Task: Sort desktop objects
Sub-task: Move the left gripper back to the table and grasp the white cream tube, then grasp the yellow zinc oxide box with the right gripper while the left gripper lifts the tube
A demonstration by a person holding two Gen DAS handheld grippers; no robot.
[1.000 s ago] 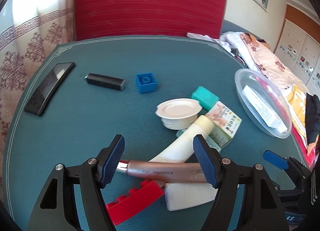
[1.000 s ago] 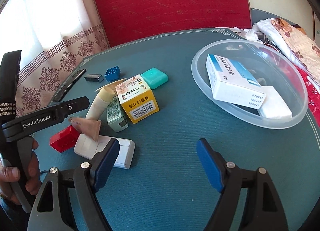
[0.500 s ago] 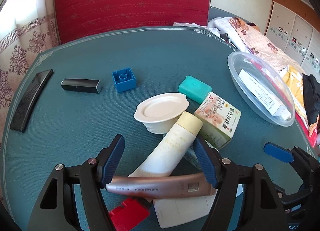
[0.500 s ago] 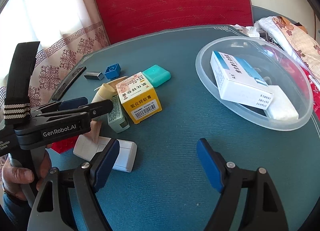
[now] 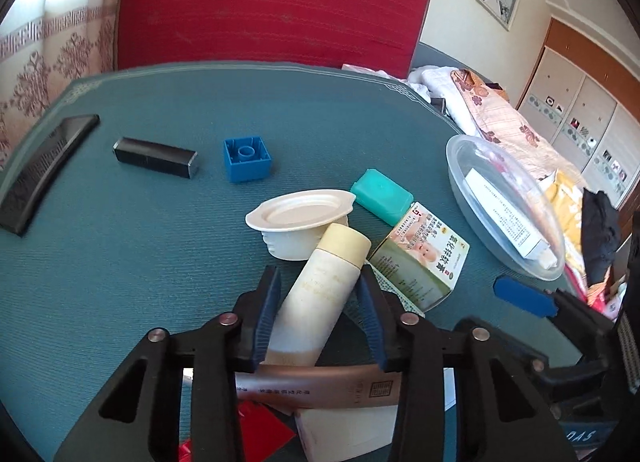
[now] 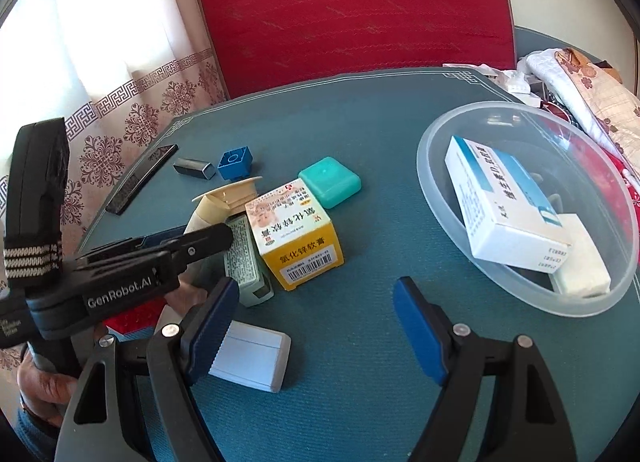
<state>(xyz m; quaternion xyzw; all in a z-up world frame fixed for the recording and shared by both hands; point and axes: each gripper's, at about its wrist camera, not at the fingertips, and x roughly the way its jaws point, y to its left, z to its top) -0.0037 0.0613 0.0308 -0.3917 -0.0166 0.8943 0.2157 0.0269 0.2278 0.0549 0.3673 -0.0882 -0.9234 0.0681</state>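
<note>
Left tool (image 5: 318, 314): matte black frame, triangular cut-outs in each arm, round silver screws at the pivots, ribbed dark-blue pads on the fingers (image 5: 267, 316). From the right wrist view its side reads "GenRobot.AI" in white, and a black strap with a white woven zigzag band wraps its upright block. Right tool (image 6: 316, 322): same black build, silver screws, brighter blue ribbed pads. At the lower left edge, a hand (image 6: 40, 386) with what may be a dark blue cuff.
</note>
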